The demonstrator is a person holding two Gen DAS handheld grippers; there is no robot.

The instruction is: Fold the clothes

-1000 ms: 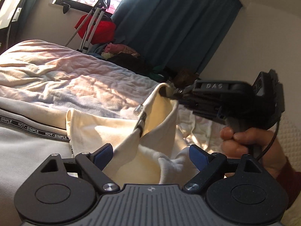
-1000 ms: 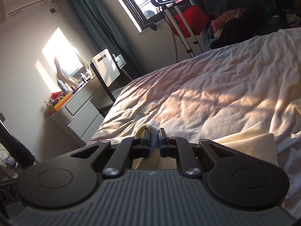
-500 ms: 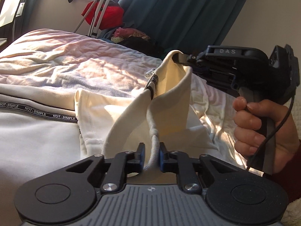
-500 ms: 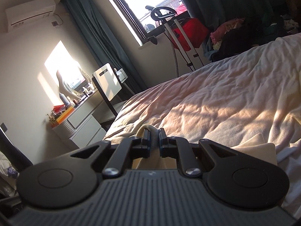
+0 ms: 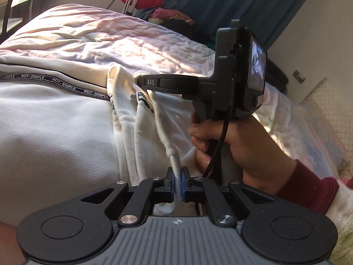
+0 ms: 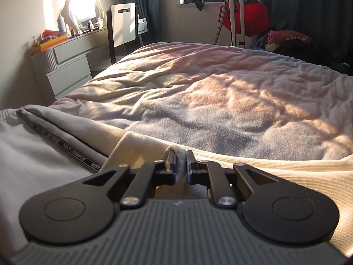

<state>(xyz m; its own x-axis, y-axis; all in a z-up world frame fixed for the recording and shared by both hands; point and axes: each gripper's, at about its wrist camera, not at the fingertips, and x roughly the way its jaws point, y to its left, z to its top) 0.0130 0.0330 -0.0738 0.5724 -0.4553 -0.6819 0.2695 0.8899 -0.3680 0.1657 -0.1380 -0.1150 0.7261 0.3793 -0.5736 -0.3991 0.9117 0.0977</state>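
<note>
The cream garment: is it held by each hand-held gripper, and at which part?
Yes. The left hand-held gripper pinches the cream garment at its ribbed edge; the right hand-held gripper pinches a fold near the zipper.

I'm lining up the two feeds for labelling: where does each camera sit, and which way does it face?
Left wrist: on the left gripper, looking along the cream garment toward the curtain; shows the right gripper and right hand.
Right wrist: on the right gripper, looking across the bed toward window and dresser; only its own fingers show.
Shared: garment, its lettered tape, bed.
</note>
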